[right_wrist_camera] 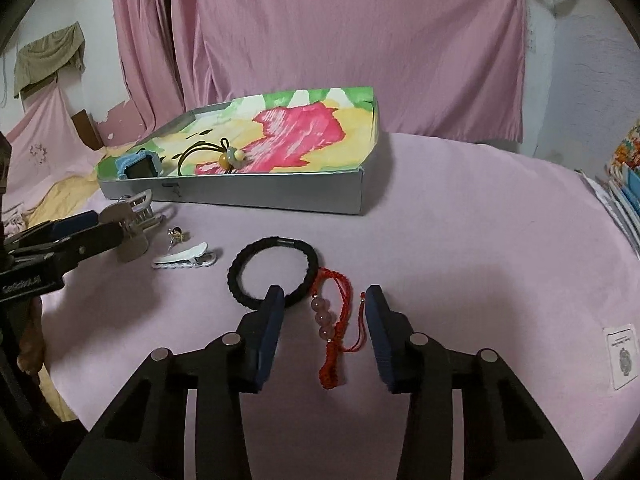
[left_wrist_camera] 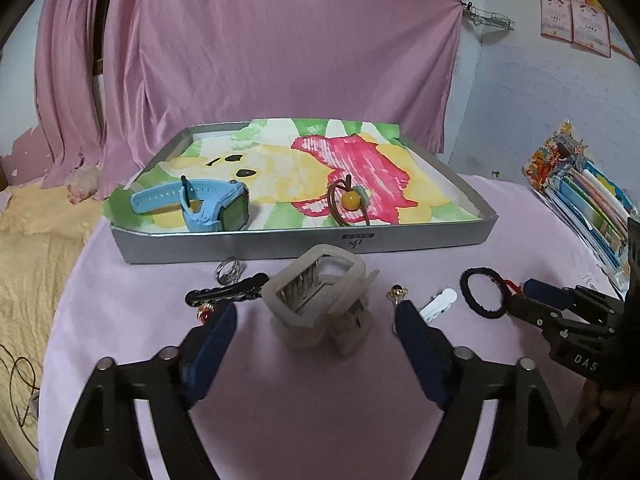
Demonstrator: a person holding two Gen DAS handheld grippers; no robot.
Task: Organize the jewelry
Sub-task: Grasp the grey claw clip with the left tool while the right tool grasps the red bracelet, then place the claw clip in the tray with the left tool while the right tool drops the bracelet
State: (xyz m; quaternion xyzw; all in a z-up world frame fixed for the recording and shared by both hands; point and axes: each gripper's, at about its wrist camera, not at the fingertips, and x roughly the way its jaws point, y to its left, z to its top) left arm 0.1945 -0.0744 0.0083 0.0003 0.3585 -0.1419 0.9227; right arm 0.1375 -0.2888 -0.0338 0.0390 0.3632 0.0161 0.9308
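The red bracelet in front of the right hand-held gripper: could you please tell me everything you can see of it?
The red bracelet is a braided red cord strung with three translucent pink beads and a thin tail ending in a small bead. It lies flat and stretched out on the pink cloth, between the open fingers of the right hand-held gripper, which do not grip it. Its top end touches the black hair tie.

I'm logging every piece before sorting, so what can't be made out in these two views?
- Watch, right wrist view: the tray wall hides its strap.
- Black hair clip, left wrist view: its red-beaded end sits behind a fingertip.
- Small ring, left wrist view: too small for detail.
- Books, right wrist view: cut by the edge.
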